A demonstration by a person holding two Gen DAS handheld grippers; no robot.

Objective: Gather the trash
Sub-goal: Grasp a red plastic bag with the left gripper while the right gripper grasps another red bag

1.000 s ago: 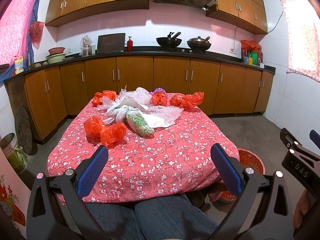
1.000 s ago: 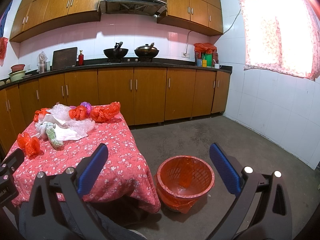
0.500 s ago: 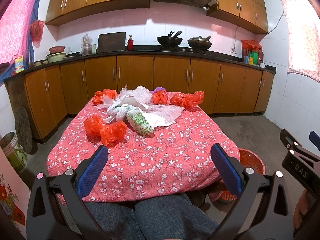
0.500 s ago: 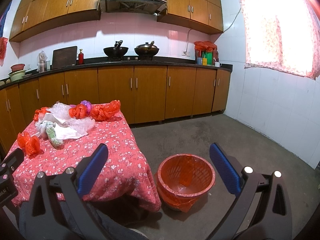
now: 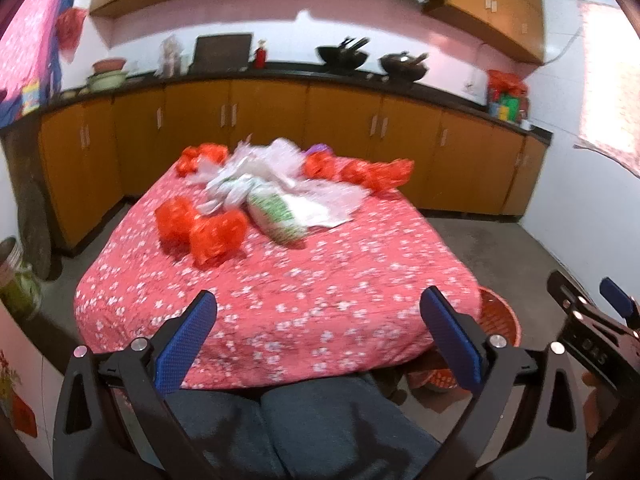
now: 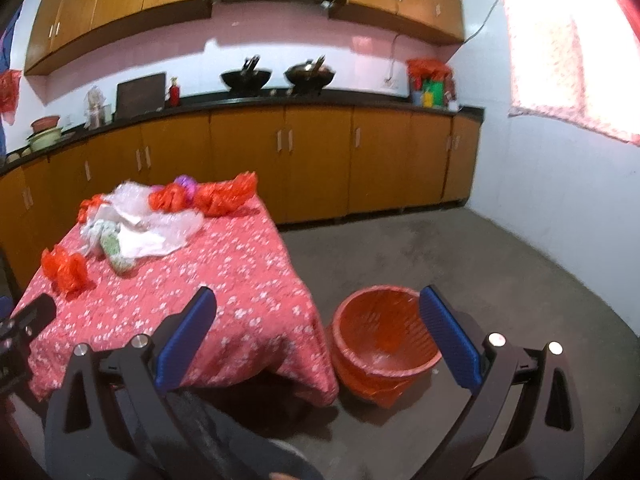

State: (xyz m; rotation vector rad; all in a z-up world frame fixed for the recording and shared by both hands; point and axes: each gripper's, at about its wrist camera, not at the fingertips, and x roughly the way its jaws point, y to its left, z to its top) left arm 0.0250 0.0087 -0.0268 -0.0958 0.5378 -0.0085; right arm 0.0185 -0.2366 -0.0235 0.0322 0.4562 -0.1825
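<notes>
Left hand-held gripper (image 5: 318,334) and right hand-held gripper (image 6: 316,332): both spread wide, pinching nothing, probably poised to reach. Ahead of the left one, on the floral red-clothed worktop (image 5: 280,292): crumpled orange plastic bags (image 5: 218,232), roughly six; green-printed white packet (image 5: 276,216), one. Between right fingers, on the floor: orange-lined round basket (image 6: 384,344), one, likely placed near for dropping.
</notes>
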